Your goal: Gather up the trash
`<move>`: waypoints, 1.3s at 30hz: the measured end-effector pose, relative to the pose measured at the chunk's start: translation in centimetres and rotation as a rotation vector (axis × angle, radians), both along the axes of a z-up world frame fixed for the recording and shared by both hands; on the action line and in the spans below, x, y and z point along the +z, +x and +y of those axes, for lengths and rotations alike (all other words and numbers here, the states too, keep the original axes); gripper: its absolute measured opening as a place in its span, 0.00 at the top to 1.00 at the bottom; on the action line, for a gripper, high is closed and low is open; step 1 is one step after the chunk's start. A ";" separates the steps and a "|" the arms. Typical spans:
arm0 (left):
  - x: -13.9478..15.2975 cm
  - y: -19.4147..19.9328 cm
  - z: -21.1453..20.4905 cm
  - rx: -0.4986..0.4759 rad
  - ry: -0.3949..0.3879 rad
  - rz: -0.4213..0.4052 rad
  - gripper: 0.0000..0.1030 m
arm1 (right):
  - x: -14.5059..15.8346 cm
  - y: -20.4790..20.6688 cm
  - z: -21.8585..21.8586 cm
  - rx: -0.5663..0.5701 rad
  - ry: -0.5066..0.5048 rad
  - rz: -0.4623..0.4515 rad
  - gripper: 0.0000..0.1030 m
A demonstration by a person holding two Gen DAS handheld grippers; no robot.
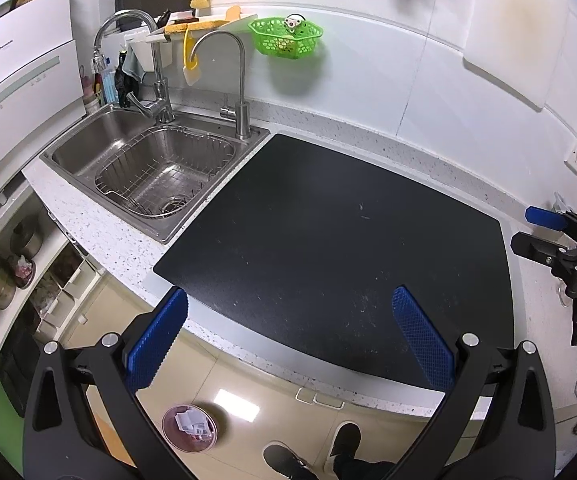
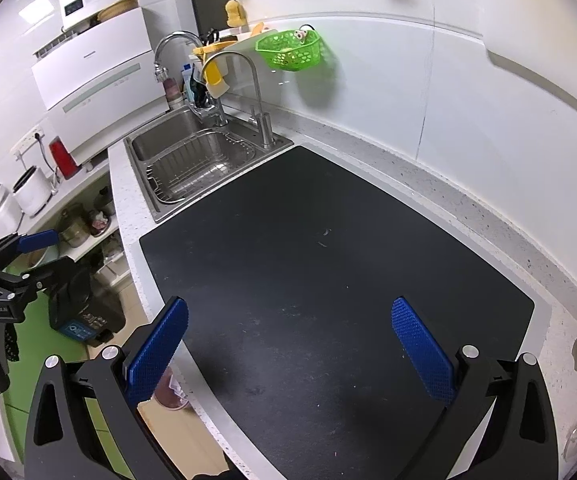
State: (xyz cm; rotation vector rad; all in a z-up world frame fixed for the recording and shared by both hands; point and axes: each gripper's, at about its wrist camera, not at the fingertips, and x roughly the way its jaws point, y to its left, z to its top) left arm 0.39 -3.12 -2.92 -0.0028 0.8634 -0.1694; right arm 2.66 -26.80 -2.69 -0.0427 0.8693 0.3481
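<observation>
A black mat point(image 1: 328, 232) lies on the speckled counter beside the sink; it also shows in the right wrist view point(image 2: 328, 280). Only small crumbs lie on it. A round trash bin point(image 1: 189, 427) with white scraps of paper inside stands on the floor below the counter edge; part of it shows in the right wrist view point(image 2: 170, 392). My left gripper point(image 1: 288, 336) is open and empty above the mat's front edge. My right gripper point(image 2: 288, 344) is open and empty over the mat. Each gripper appears at the side of the other's view, the right one point(image 1: 548, 236) and the left one point(image 2: 28, 256).
A steel sink point(image 1: 156, 168) with a wire basket and two faucets sits left of the mat. A green basket point(image 1: 286, 36) hangs on the white wall. A dishwasher point(image 1: 16, 92) stands at far left. Shelves with pots point(image 1: 4, 276) are below. A person's shoes point(image 1: 312, 456) are on the floor.
</observation>
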 end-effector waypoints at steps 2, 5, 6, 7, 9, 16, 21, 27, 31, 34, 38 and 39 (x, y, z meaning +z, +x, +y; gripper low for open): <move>0.2 0.0 0.1 0.004 0.000 -0.006 0.03 | 0.1 0.0 0.1 0.004 0.003 -0.002 0.05; 0.5 -0.2 0.1 0.014 -0.001 -0.015 0.03 | 0.3 -0.1 0.3 0.014 0.004 -0.008 0.05; 0.6 -0.2 0.0 0.018 0.000 -0.018 0.03 | 0.3 -0.1 0.4 0.018 0.005 -0.010 0.05; 0.7 -0.1 0.1 0.022 -0.002 -0.021 0.03 | 0.4 -0.1 0.5 0.020 0.006 -0.011 0.05; 0.9 -0.1 0.2 0.027 -0.002 -0.027 0.03 | 0.5 -0.1 0.6 0.023 0.006 -0.015 0.05; 1.4 0.1 0.5 0.041 0.000 -0.043 0.03 | 0.8 0.0 0.7 0.033 0.009 -0.024 0.05; 1.5 0.2 0.6 0.051 0.000 -0.046 0.03 | 0.8 0.3 0.8 0.040 0.012 -0.027 0.05; 1.5 0.5 0.9 0.059 0.001 -0.047 0.03 | 0.9 0.3 1.2 0.045 0.011 -0.028 0.05; 1.5 0.6 1.1 0.060 0.001 -0.046 0.03 | 0.9 0.1 1.3 0.047 0.010 -0.029 0.05; 1.5 0.7 1.1 0.062 0.001 -0.047 0.03 | 0.9 0.2 1.4 0.048 0.011 -0.028 0.05; 1.5 0.8 1.2 0.063 0.001 -0.047 0.03 | 0.9 0.1 1.4 0.046 0.010 -0.028 0.05; 1.5 0.7 1.2 0.062 0.002 -0.047 0.03 | 0.9 0.1 1.4 0.046 0.010 -0.028 0.05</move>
